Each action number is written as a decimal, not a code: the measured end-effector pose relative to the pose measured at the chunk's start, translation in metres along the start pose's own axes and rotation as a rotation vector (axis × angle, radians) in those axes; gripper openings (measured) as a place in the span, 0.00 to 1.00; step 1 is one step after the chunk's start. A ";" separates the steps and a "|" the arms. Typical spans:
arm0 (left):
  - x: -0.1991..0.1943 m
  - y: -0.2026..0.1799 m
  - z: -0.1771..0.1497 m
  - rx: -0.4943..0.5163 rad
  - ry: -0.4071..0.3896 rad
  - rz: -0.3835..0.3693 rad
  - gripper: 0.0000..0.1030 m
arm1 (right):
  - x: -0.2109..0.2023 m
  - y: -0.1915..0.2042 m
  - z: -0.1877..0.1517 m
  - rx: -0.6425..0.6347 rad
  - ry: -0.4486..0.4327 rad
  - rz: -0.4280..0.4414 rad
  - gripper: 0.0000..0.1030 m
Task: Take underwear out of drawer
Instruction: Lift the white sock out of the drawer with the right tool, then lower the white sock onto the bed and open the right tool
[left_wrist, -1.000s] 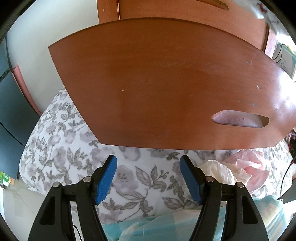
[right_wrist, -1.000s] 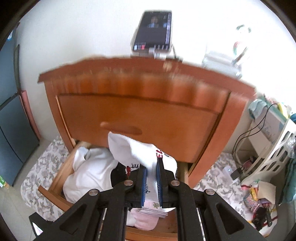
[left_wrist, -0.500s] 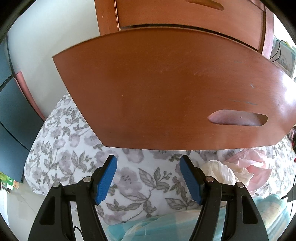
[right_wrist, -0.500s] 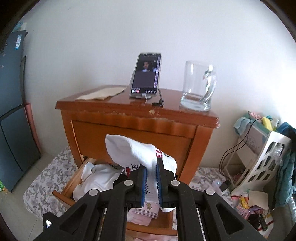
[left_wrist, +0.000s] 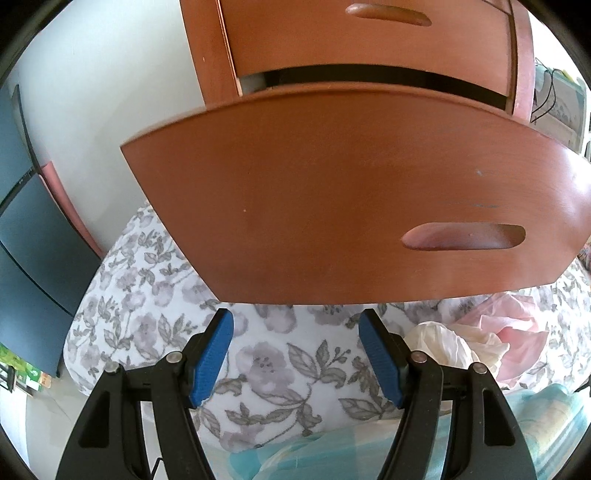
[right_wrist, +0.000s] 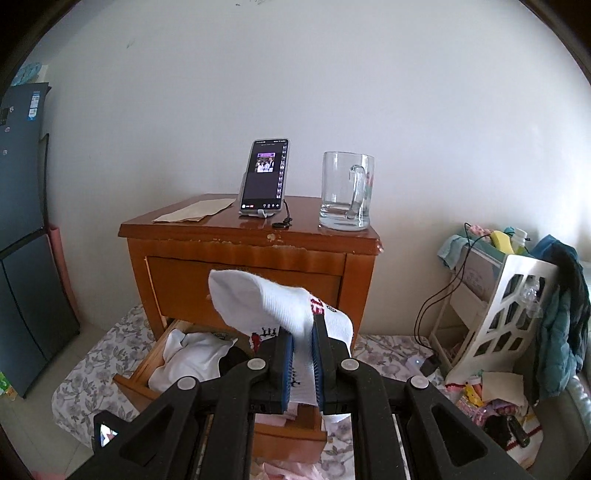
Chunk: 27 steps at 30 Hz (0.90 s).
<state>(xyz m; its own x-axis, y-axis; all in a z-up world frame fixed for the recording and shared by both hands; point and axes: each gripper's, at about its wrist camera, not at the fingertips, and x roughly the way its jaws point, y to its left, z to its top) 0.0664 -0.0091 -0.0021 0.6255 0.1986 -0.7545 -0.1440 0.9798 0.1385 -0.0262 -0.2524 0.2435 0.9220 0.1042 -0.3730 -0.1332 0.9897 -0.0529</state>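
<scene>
- Standing at the far left of the right wrist view, a tall dark blue cabinet (right_wrist: 22, 258) is seen against the white wall.
- A grey-and-white floral cloth (left_wrist: 147, 314) is spread on the floor beneath the furniture.
- A brown wooden nightstand (right_wrist: 251, 254) is placed against the wall; its lower pulled-out wooden drawer (right_wrist: 147, 373) is open, and white folded garments (right_wrist: 192, 362) are seen lying inside it.
- On the nightstand top, from left to right, a beige paper sheet (right_wrist: 195, 214), a propped-up smartphone with a lit screen (right_wrist: 264, 177) and a clear glass mug with a handle (right_wrist: 345, 192) are set.
- The left gripper (left_wrist: 295, 354) is held with its blue-padded jaws wide apart and nothing between them, low in front of the drawer's front panel.
- The right gripper (right_wrist: 303, 363) is clamped on a white ribbed sock with red and black print (right_wrist: 273, 306), which is held in the air above the open drawer, its toe end pointing up and left.
- Crumpled pink and cream fabric (left_wrist: 480, 332) is seen on the floral cloth, to the right of the left gripper.
- At the far right, a white cut-out plastic rack (right_wrist: 509, 317) draped with a teal cloth (right_wrist: 565, 314) is seen, well apart from the nightstand.
</scene>
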 end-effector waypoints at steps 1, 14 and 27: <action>-0.002 -0.001 0.000 0.003 -0.009 0.005 0.69 | -0.003 0.000 -0.004 0.000 0.003 0.005 0.10; -0.014 -0.005 -0.002 0.038 -0.058 0.040 0.69 | -0.019 0.003 -0.038 0.015 0.053 0.069 0.10; -0.018 -0.008 -0.003 0.048 -0.062 0.050 0.69 | 0.036 0.032 -0.111 0.028 0.307 0.176 0.10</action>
<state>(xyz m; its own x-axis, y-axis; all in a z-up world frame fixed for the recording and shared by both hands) 0.0544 -0.0200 0.0085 0.6654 0.2463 -0.7047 -0.1398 0.9684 0.2065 -0.0375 -0.2281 0.1258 0.7332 0.2430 -0.6351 -0.2662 0.9620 0.0608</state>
